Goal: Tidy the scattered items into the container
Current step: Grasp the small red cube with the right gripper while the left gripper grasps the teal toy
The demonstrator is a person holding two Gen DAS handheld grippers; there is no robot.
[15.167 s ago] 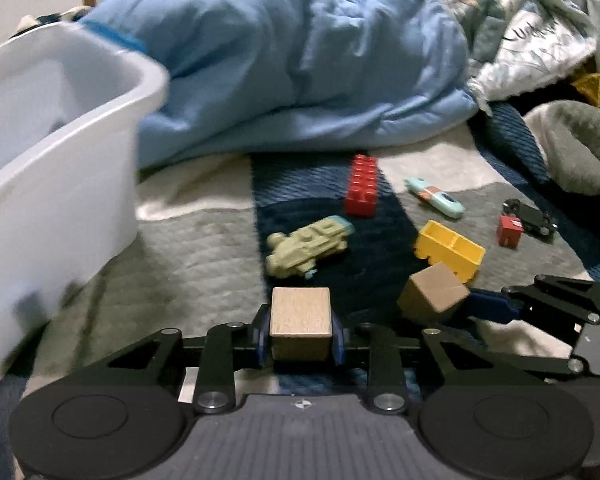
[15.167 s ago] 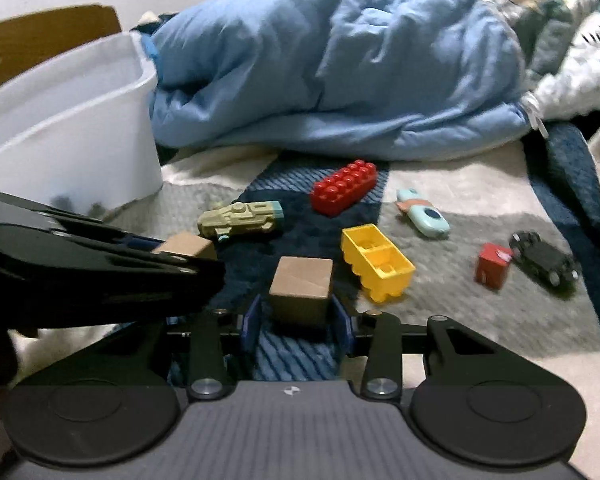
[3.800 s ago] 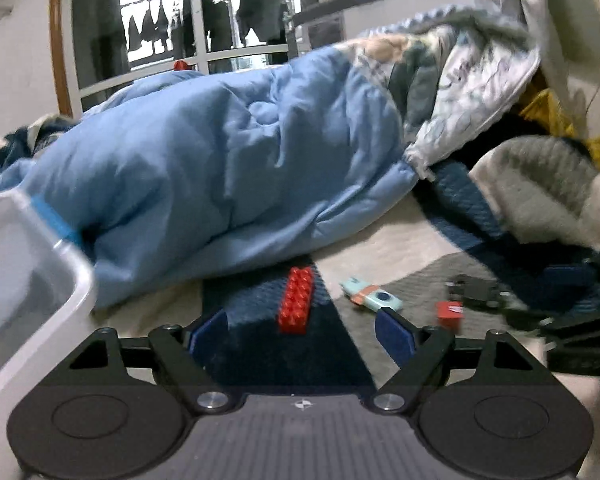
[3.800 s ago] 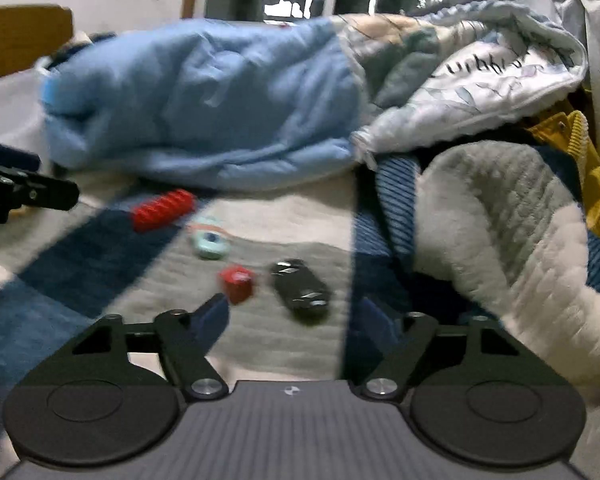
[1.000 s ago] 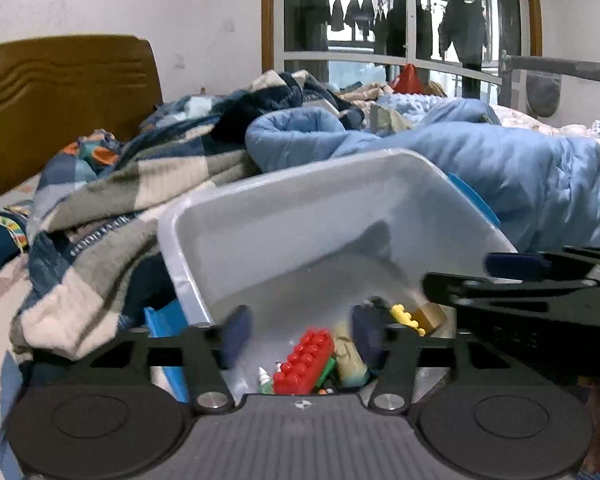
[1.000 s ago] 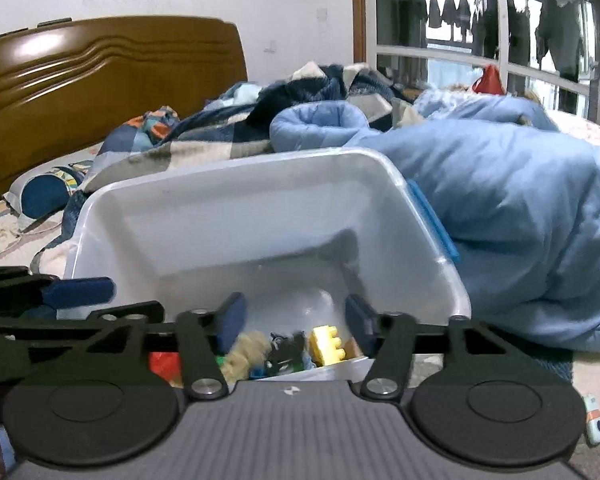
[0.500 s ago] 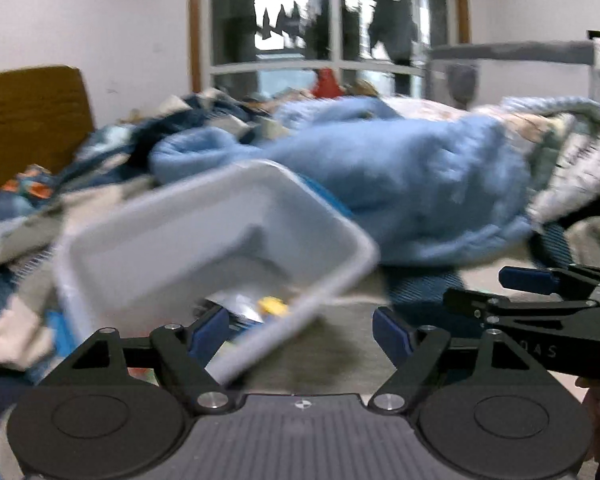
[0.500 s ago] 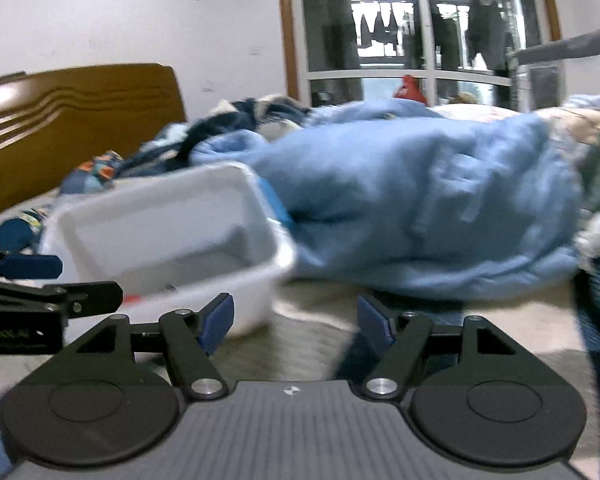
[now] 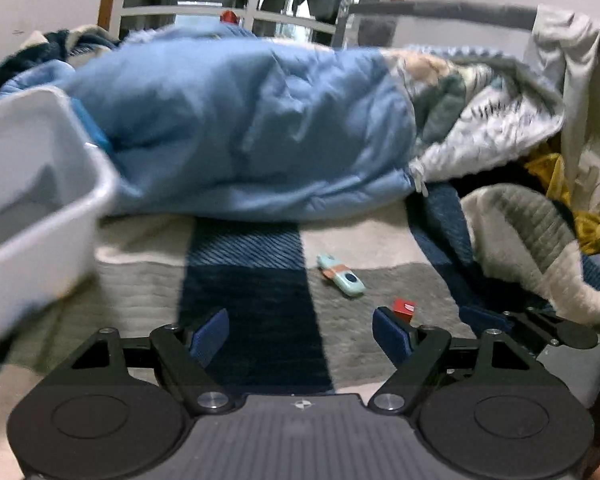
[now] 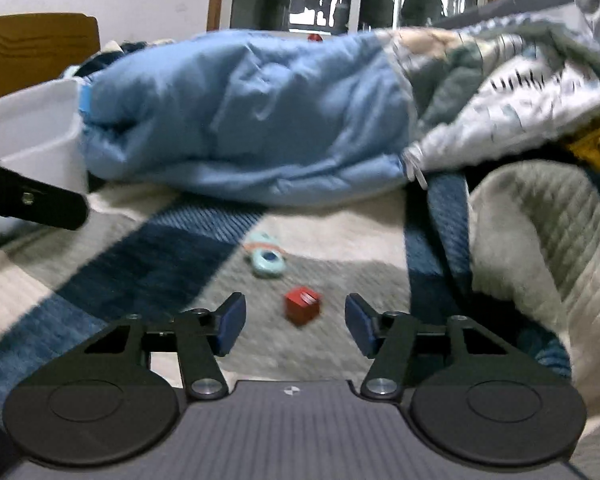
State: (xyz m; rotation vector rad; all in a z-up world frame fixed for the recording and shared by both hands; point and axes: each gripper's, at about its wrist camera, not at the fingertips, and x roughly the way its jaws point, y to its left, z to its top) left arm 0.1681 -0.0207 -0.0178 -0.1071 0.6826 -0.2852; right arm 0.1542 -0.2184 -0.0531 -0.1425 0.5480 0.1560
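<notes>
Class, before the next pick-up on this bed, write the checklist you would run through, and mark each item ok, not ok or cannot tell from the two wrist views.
1. Right gripper open and empty: ok.
2. Left gripper open and empty: ok.
3. Small red cube lies between and just ahead of the right fingers: ok.
4. Pale teal and orange toy lies free on the checked blanket, apart from the cube: ok.
5. White plastic bin in view on the left: ok.
6. No toys hidden under the blue duvet: cannot tell.
</notes>
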